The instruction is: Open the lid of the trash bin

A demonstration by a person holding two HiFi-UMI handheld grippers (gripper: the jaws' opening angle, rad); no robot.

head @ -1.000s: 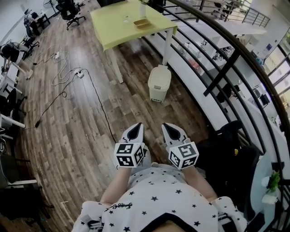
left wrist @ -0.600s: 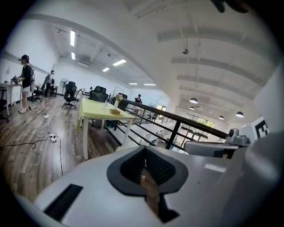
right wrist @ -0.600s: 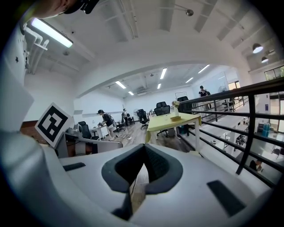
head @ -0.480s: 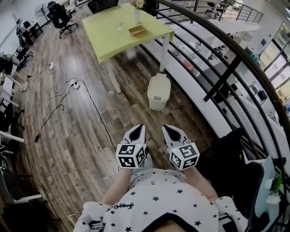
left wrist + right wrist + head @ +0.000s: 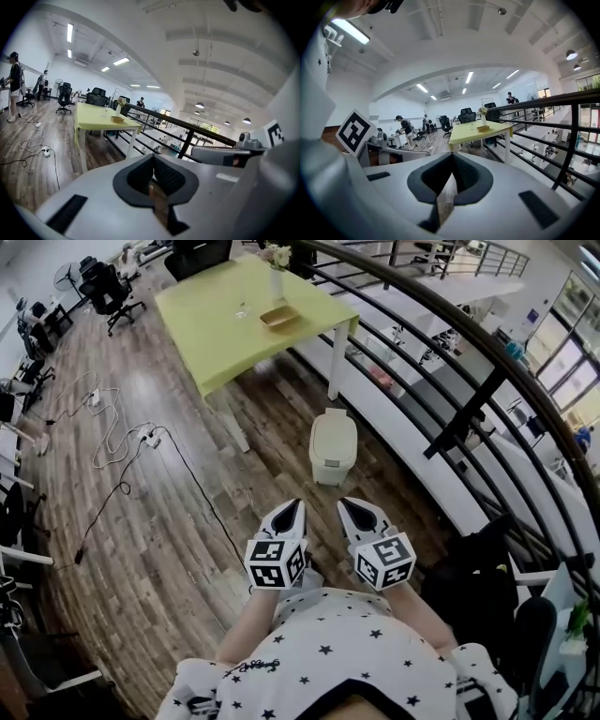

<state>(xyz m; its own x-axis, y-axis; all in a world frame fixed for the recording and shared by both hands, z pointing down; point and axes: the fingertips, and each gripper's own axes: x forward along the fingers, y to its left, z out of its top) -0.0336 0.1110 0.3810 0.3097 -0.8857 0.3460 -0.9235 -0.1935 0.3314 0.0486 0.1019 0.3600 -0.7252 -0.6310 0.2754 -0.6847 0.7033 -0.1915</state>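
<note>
A cream trash bin (image 5: 333, 446) stands on the wooden floor beside a leg of the yellow-green table (image 5: 234, 320), its lid down. My left gripper (image 5: 288, 511) and right gripper (image 5: 354, 509) are held side by side close to my body, well short of the bin, both pointing toward it. Each has its jaws closed together with nothing between them. In the left gripper view and the right gripper view the bin is hidden behind the gripper bodies; only the table (image 5: 96, 117) (image 5: 480, 131) shows ahead.
A black railing (image 5: 450, 352) curves along the right side. Cables and a power strip (image 5: 150, 439) lie on the floor at left. Office chairs (image 5: 103, 287) stand at the far left. A black bag (image 5: 473, 568) sits at my right. People stand far off (image 5: 404, 126).
The view has moved forward: the bin and table have slid down the head view and closer. Both grippers keep their place in front of my body, still shut.
</note>
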